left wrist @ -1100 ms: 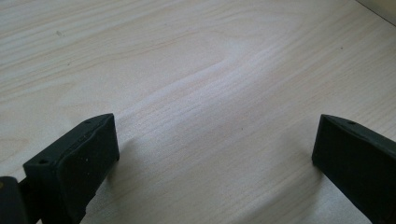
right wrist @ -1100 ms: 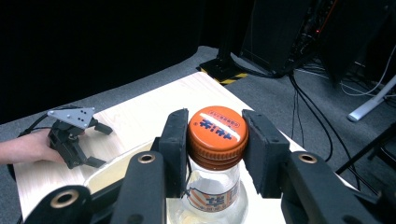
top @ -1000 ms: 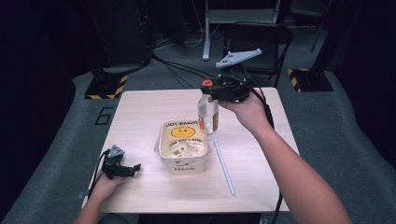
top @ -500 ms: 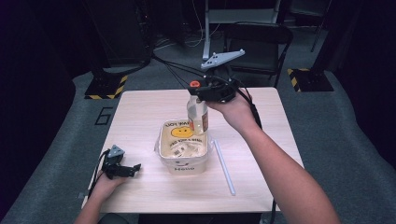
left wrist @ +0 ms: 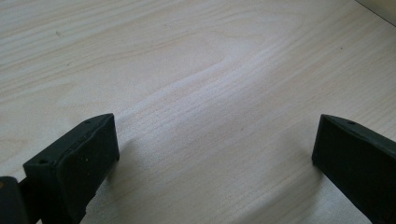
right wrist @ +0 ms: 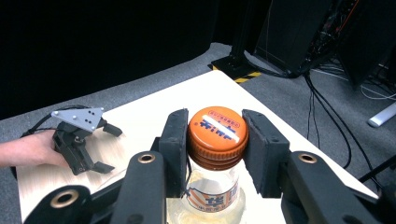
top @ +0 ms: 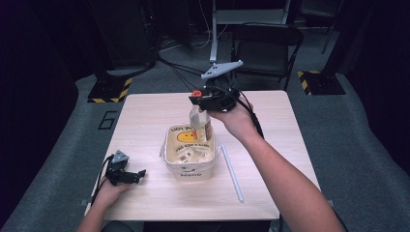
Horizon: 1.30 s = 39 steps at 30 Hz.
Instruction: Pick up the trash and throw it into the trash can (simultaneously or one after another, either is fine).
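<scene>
Counter (left wrist: 196, 70): pale wood grain, matt, smooth. Bottle (right wrist: 215, 196): clear, glossy, printed paper label; cap (right wrist: 218, 130) orange, ridged rim. Tongs (right wrist: 215, 149): matt black plastic pads. Floor (top: 358, 125): grey carpet, rough.

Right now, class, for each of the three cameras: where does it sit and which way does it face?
High view: above the person's side, looking forward and down at the table; both forearms enter from below.
Left gripper view: rides the left gripper, facing bare tabletop between open fingers.
Right gripper view: rides the right gripper, looking across the clamped bottle toward the left gripper.
Shared: high and right gripper views both show bottle and left gripper.
</scene>
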### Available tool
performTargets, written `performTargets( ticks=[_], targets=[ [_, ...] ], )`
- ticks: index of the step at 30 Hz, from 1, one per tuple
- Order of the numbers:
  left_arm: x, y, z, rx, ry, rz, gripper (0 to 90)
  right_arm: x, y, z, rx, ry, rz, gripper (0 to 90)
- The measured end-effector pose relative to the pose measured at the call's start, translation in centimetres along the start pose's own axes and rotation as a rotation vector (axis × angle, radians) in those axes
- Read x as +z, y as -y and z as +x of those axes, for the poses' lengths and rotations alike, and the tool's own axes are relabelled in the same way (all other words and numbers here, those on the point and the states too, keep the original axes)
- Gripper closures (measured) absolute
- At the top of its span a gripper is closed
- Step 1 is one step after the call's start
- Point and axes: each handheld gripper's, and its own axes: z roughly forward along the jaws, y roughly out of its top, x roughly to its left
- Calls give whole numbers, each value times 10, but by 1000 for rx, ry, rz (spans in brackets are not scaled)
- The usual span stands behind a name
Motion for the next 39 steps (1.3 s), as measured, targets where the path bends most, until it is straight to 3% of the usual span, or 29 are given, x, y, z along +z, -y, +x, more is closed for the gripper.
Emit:
performTargets(
  ticks=[28,39],
  targets=[
    [0,0,0,-4,3,0,4,43,40,0,-2,25,76,621],
    [0,0,0,-1,1,1,4,53,59,-2,0,46,78,621]
  ],
)
